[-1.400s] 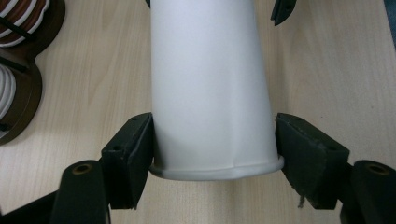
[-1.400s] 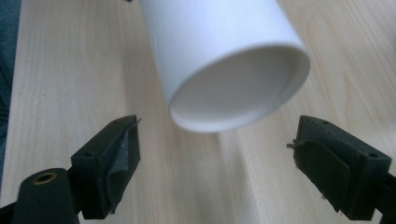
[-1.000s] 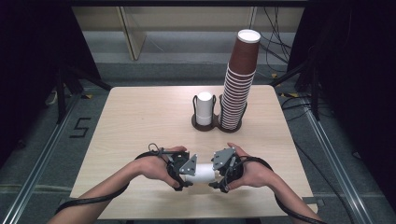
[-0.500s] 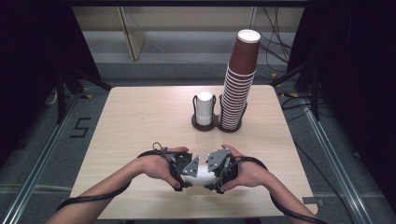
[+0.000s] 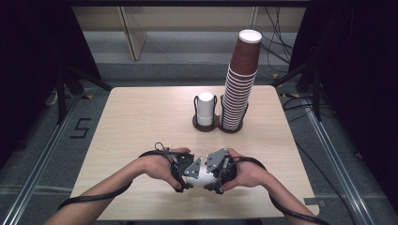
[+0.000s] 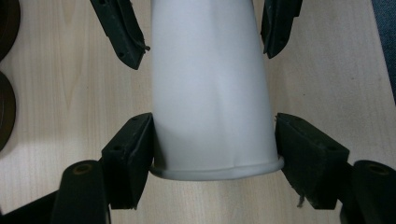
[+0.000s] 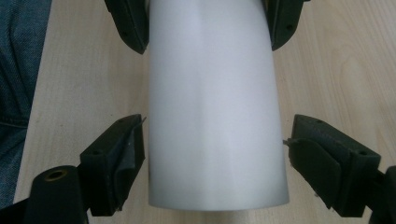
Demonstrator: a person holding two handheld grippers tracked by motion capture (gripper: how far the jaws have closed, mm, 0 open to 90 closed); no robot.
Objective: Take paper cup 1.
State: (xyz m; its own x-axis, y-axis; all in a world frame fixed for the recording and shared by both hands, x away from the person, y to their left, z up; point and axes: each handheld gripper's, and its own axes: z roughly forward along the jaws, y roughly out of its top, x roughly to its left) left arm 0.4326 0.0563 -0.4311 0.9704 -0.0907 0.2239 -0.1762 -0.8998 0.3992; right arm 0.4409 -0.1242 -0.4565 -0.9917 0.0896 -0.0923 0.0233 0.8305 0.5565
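Note:
A white paper cup [image 5: 202, 174] lies on its side just above the table's front edge, held between my two grippers, which face each other. My left gripper [image 5: 187, 171] is shut on the cup's rim end, and in the left gripper view its pads [image 6: 130, 154] press both sides of the cup [image 6: 210, 93]. My right gripper [image 5: 215, 169] straddles the cup's other end. Its jaws have just been closing, with the cup [image 7: 215, 102] between them, and in the right gripper view its pads [image 7: 322, 158] still stand a sliver off the wall.
At the table's back middle a dark two-ring holder [image 5: 206, 125] carries a short white cup stack [image 5: 205, 108] and a tall stack of brown cups [image 5: 239, 79]. The wooden table [image 5: 141, 122] is bare on the left. Cables trail off the front edge.
The right hand has slid left along the cup toward the left gripper, so less of the white cup shows between them. The left hand has stayed put.

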